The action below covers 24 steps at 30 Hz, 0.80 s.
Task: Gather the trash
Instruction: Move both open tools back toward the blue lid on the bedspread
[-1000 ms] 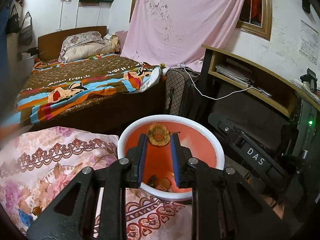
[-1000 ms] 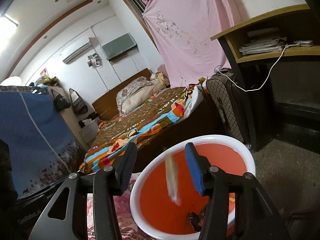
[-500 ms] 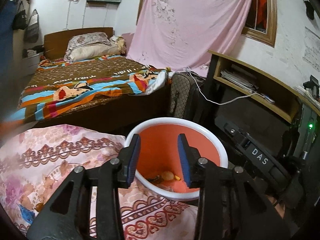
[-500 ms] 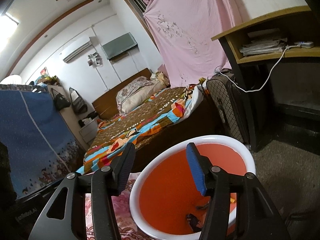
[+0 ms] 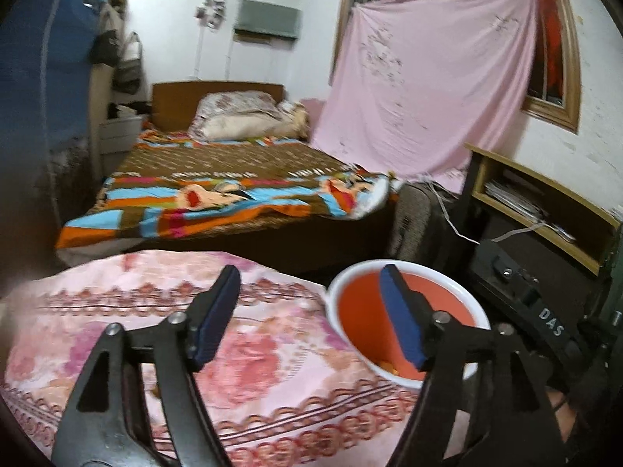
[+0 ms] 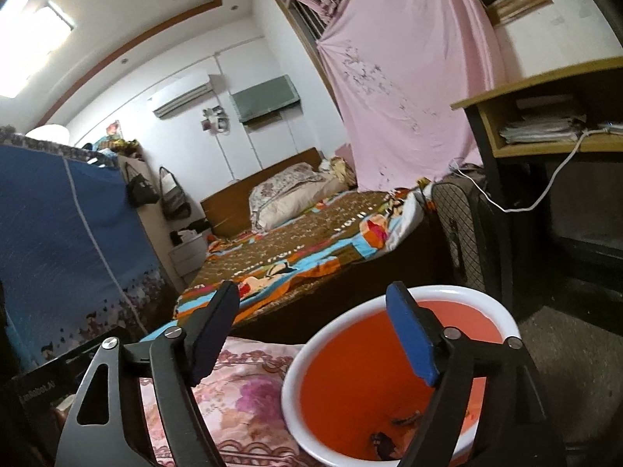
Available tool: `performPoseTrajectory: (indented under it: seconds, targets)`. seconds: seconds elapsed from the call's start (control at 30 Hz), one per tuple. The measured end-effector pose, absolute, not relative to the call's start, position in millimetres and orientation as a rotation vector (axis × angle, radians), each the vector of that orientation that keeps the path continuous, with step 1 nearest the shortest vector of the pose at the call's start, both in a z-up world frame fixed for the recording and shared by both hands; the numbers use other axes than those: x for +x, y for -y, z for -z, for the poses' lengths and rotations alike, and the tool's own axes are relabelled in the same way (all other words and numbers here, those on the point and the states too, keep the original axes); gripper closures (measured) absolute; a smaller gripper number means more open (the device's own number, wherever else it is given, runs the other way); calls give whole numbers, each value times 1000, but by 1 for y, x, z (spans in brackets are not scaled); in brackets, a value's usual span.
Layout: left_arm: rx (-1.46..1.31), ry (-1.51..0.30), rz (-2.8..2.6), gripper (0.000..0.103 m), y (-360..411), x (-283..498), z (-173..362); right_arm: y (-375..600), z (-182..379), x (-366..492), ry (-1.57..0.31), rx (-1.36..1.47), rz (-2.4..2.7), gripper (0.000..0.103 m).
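Note:
An orange bin with a white rim (image 5: 405, 272) stands at the right edge of a pink floral cloth (image 5: 272, 350). It holds scraps of trash at the bottom (image 6: 389, 436); the bin also shows in the right wrist view (image 6: 350, 389). My left gripper (image 5: 307, 315) is wide open and empty, above the cloth at the bin's left rim. My right gripper (image 6: 315, 334) is wide open and empty, above the bin's left rim. A small brown bit (image 5: 155, 391) lies on the cloth behind the left gripper's left finger.
A bed with a striped blanket (image 5: 233, 194) lies beyond the cloth. A wooden desk with shelf and papers (image 5: 545, 210) stands to the right, with a dark suitcase (image 5: 416, 222), a white cable and a black case marked DAS (image 5: 545, 319). A blue wardrobe (image 6: 58, 253) is left.
Both grippers have opened wider. The left gripper let a round brown piece fall into the bin, then swung left and up over the cloth. The right gripper's strip dropped into the bin.

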<state>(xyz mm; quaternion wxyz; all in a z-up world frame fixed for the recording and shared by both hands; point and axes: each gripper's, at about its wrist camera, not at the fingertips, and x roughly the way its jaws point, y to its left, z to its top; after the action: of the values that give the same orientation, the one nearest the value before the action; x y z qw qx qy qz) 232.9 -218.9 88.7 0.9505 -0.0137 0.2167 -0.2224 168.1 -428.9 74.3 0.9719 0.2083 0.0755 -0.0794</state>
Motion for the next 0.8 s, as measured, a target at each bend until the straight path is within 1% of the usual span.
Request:
performPoseTrajectory:
  seconds: [0.07,0.2,0.27,0.3,0.37,0.6,0.8]
  targets:
    - [-41,-420,418,34,206,230,-89,423,-76,168,-141,407,149,17]
    - [-78,-383,358,25,178,224,-86,407,-81,167,-107,374,122,1]
    - [-89,-353,307,13,164,219,-84,398,-83,165,-84,356,102,0]
    - [-94,-338,282,11,159,217,-84,395,-84,165,-75,346,94,0]
    - [-115,-298,241,11,144,211,-83,385,-86,164,-54,315,71,0]
    - [-152,-254,135,11,98,198,-79,352,-91,159,12,230,-20,0]
    - [-140,-227,71,11,71,190,-76,318,-92,160,32,162,-94,0]
